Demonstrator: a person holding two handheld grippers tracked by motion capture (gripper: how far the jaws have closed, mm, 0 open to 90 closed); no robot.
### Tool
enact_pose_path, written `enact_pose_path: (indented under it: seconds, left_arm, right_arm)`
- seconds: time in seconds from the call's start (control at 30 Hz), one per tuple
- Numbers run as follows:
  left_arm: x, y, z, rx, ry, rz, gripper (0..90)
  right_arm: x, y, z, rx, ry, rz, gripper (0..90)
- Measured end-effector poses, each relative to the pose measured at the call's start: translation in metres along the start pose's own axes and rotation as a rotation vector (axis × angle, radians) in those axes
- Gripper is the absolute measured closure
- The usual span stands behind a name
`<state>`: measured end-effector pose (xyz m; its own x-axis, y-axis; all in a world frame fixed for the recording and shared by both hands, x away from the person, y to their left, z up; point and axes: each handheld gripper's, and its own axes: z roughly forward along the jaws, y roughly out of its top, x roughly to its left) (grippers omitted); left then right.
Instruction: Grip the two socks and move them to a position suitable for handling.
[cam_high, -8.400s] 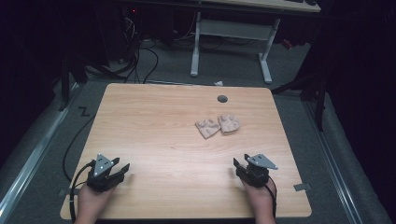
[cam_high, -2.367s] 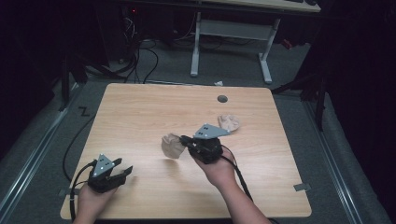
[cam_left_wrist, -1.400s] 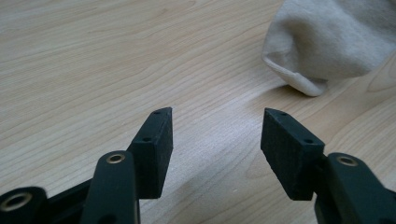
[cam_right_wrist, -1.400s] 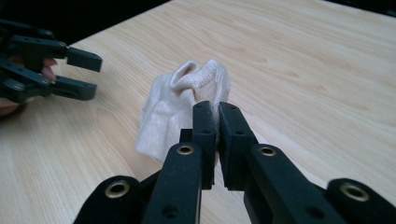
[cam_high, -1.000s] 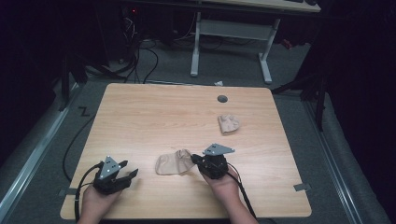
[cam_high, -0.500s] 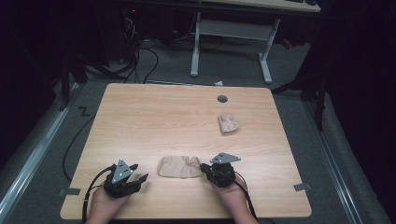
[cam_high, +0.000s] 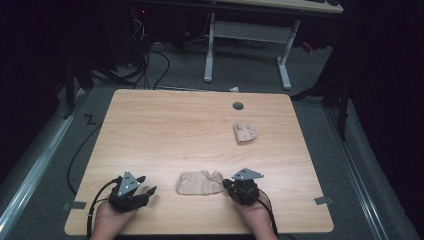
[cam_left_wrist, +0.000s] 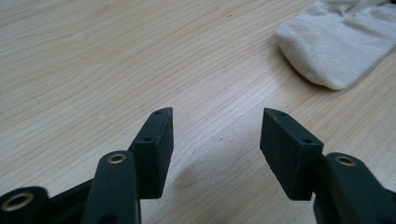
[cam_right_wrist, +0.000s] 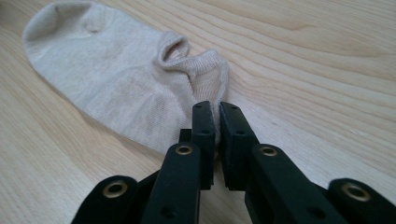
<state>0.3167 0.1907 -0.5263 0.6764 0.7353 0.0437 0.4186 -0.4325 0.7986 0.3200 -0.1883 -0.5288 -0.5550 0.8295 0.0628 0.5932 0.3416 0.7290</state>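
Observation:
A beige sock (cam_high: 199, 182) lies flat near the front edge of the wooden table (cam_high: 165, 130). My right gripper (cam_high: 228, 184) is shut on the heel end of this sock (cam_right_wrist: 121, 84), pinching the fabric between its jaws (cam_right_wrist: 216, 112). My left gripper (cam_high: 147, 192) stands open to the left of the sock, a short gap away, with nothing between its jaws; its own view has the sock's toe (cam_left_wrist: 336, 42) at the upper right and the gripper (cam_left_wrist: 215, 135) over bare wood. A second beige sock (cam_high: 244, 132) lies crumpled farther back on the right.
A round cable hole (cam_high: 238, 106) sits near the table's far edge. Beyond the table are a white desk frame (cam_high: 250, 40), cables on a grey floor (cam_high: 160, 55), and a tape mark (cam_high: 323, 200) at the front right corner.
My right gripper has carried one sock from the pair at the back to the front of the table and laid it flat. My left gripper has moved right toward it.

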Motion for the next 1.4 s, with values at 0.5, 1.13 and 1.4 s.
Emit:
enact_pose_path:
  seconds: [0.5, 1.13, 1.4]
  left_arm:
    - [0.002, -0.001, 0.000, -0.001, 0.004, -0.009, 44.9]
    - [0.013, -0.003, -0.004, -0.010, 0.011, -0.032, 44.9]
    - [0.016, -0.004, -0.005, -0.012, 0.018, -0.039, 44.9]
  right_arm:
    - [-0.005, -0.005, -0.007, -0.047, -0.006, 0.045, 70.3]
    - [-0.072, 0.048, -0.005, -0.055, -0.164, 0.089, 63.2]
    - [-0.097, 0.067, 0.006, -0.043, -0.221, 0.114, 63.3]
